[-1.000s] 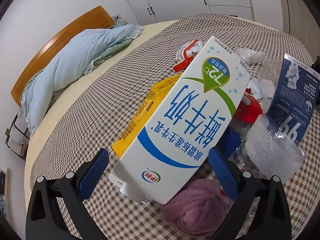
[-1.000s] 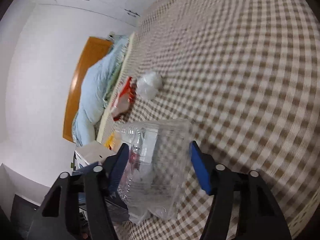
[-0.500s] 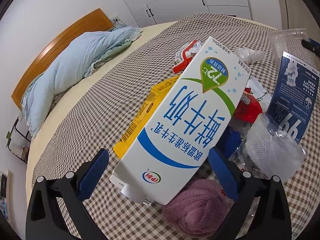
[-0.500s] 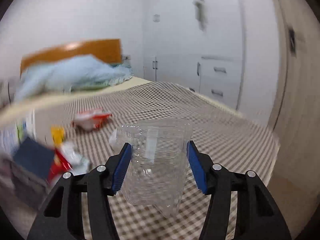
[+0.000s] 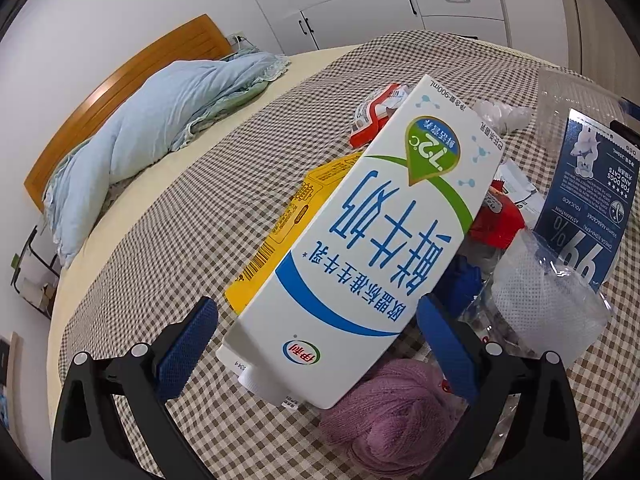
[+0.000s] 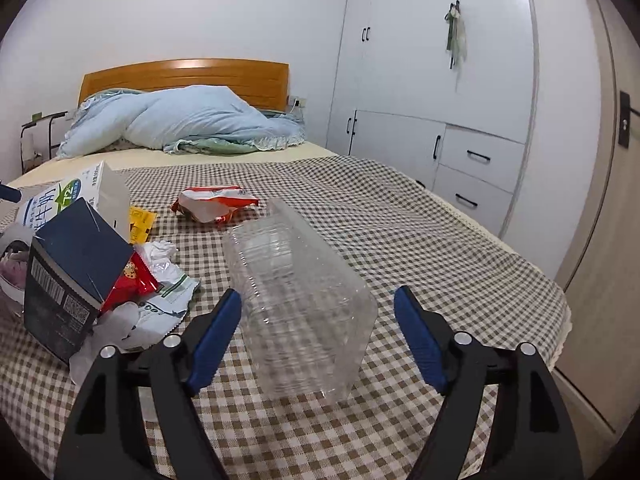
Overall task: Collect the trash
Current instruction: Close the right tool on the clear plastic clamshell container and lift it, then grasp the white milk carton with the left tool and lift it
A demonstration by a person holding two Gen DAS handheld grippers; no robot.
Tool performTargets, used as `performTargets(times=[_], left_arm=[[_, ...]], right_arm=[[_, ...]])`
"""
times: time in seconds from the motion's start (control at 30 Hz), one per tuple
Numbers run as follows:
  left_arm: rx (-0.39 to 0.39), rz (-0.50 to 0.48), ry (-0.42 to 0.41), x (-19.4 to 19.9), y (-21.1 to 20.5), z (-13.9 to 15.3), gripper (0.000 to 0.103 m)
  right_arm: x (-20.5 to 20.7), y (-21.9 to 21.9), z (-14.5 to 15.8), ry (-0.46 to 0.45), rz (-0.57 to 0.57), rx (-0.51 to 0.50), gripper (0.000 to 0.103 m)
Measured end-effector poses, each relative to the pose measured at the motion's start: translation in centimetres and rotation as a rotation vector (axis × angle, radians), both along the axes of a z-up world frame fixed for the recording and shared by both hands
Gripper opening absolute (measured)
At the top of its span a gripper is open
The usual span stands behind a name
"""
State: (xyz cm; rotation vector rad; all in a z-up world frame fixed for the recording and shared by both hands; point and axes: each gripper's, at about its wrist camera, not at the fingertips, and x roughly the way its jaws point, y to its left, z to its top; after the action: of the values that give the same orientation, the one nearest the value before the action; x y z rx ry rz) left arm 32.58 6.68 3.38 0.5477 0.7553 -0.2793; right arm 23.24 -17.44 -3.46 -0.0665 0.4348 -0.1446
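A white and blue milk carton [image 5: 372, 240] lies tilted on a pile of trash on the checkered bedspread [image 5: 200, 220]. My left gripper [image 5: 318, 332] stands open around the carton's lower end, with a small gap at the left finger. A clear plastic container [image 6: 300, 304] rests on the bedspread [image 6: 440, 240] between the fingers of my right gripper [image 6: 318, 300], which is open, with a gap at the right finger. The same container [image 5: 560, 96] shows at the right edge of the left wrist view.
The pile holds a dark blue box [image 6: 76, 272], a yellow carton [image 5: 288, 232], red wrappers [image 5: 496, 220], a purple yarn ball [image 5: 396, 420] and clear bags [image 5: 544, 300]. A red and white packet [image 6: 212, 204] lies apart. Blue bedding [image 6: 180, 120] is at the headboard, wardrobes [image 6: 440, 80] to the right.
My right gripper swung round level with the clear container, brought it down onto the bedspread and spread its fingers off it. The left gripper and milk carton barely moved.
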Motion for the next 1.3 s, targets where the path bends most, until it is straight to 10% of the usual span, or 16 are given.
performTargets(times=[0.33, 0.4, 1.3], left_arm=[[0.031, -0.016, 0.009, 0.1, -0.3, 0.1, 0.096], [0.046, -0.027, 0.013, 0.2, -0.5, 0.1, 0.096], [0.032, -0.008, 0.085, 3.3, -0.5, 0.4, 0.093]], right_arm=[[2.6, 0.2, -1.1, 0.098, 0.084, 0.011, 0.084], [2.6, 0.2, -1.1, 0.107, 0.107, 0.032, 0.065], [2.1, -0.9, -0.8, 0.109, 0.06, 0.103, 0.062]])
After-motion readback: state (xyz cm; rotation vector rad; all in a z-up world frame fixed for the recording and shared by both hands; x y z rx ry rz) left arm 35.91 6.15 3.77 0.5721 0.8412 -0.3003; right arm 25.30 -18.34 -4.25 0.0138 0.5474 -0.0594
